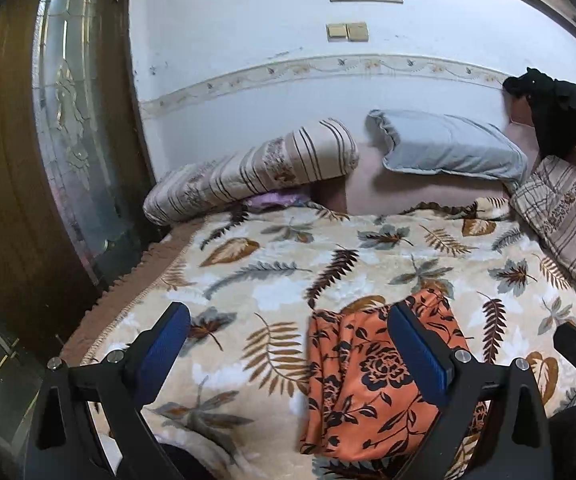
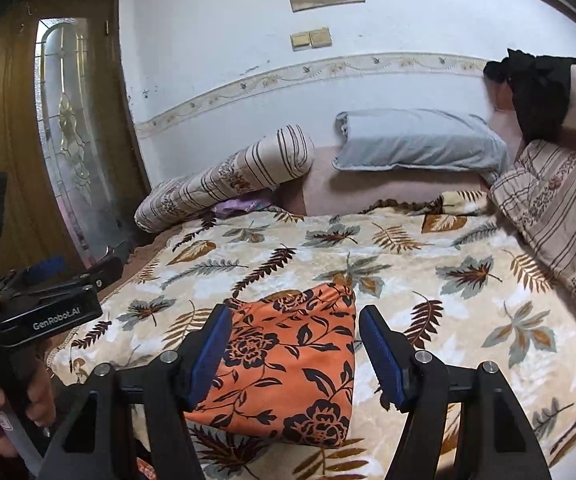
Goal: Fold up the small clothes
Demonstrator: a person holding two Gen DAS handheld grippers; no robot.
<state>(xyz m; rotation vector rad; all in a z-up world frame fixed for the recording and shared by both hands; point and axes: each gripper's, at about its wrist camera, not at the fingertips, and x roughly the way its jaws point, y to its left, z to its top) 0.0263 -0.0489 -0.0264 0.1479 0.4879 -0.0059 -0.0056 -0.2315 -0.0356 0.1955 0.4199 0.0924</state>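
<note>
**Both grippers wide open over the folded garment**

The orange floral garment (image 2: 288,360) lies folded on the leaf-print blanket (image 2: 427,280), near its front edge. The right gripper (image 2: 293,344) hovers above it, jaws spread, holding nothing. The left gripper (image 1: 288,344) hangs just left, jaws apart, empty too.

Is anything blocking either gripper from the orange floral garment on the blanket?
Nothing visible does. The orange black-flowered garment lies uncovered on the leaf-print blanket, directly ahead of the open right gripper and open left gripper.
</note>
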